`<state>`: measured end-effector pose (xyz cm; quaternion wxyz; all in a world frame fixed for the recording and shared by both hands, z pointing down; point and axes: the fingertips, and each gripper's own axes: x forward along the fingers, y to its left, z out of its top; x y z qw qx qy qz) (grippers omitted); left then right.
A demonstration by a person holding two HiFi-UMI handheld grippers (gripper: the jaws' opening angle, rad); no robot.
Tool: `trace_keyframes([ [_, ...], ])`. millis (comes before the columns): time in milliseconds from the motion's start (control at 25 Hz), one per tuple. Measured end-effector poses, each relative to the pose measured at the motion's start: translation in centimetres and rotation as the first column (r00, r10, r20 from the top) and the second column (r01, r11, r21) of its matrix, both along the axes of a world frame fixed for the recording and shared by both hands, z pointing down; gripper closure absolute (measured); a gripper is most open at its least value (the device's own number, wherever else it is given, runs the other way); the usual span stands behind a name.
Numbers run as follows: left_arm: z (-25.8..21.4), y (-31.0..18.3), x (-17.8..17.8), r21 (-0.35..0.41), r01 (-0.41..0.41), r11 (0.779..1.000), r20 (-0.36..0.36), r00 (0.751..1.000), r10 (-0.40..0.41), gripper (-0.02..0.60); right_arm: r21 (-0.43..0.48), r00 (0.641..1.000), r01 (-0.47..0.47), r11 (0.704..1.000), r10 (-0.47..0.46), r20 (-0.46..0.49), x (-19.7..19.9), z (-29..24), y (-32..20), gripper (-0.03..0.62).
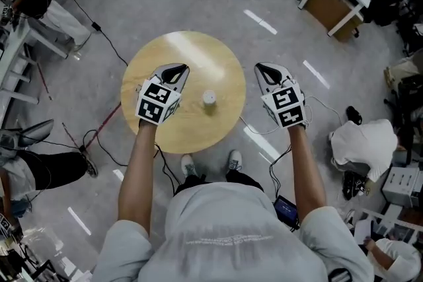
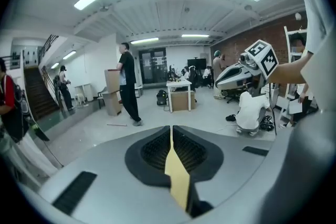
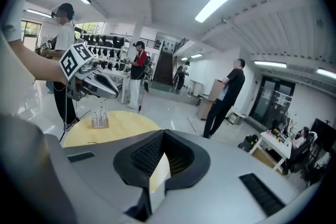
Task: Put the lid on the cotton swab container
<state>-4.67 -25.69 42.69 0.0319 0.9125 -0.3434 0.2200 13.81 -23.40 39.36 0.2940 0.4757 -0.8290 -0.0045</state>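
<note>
Flanking the cotton swab container (image 1: 209, 100), the left gripper (image 1: 175, 70) and right gripper (image 1: 263, 69) are held closed on nothing; no loose lid is seen, so capping is judged complete.

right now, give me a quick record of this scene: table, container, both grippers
table: round, wooden top
cotton swab container: upright near the table's middle, touched by neither gripper
lid: too small to tell whether it is on
left gripper: shut, empty, left of the container
right gripper: shut, empty, right of the container
</note>
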Motion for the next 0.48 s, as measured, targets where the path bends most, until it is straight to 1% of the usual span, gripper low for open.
trace_keyframes([
  [80, -2.9, 0.1, -0.3, 0.059, 0.001, 0.998, -0.009, 1.000, 0.000, 0.551, 0.055, 1.000, 0.019, 0.998, -0.018, -0.009, -1.2, -2.9, 0.3, 0.566],
  [160, -5.3, 0.4, -0.9, 0.100, 0.008, 0.995, -0.021, 1.000, -0.006, 0.552, 0.104, 0.999, 0.034, 0.994, -0.033, -0.011, -2.2, -5.5, 0.7, 0.566],
  [280, -7.9, 0.6, -1.5, 0.150, 0.005, 0.989, 0.001, 1.000, -0.005, 0.552, 0.156, 0.999, 0.048, 0.987, -0.049, 0.006, -3.3, -8.5, 0.7, 0.566],
  [360, -9.3, 0.9, -1.5, 0.153, -0.007, 0.988, -0.014, 1.000, 0.009, 0.562, 0.176, 0.998, 0.063, 0.982, -0.063, -0.004, -3.6, -9.8, 0.5, 0.566],
  [480, -11.2, 1.4, -1.4, 0.135, -0.012, 0.991, -0.046, 0.999, 0.018, 0.563, 0.201, 0.997, 0.083, 0.976, -0.082, -0.011, -4.1, -11.6, 0.4, 0.566],
])
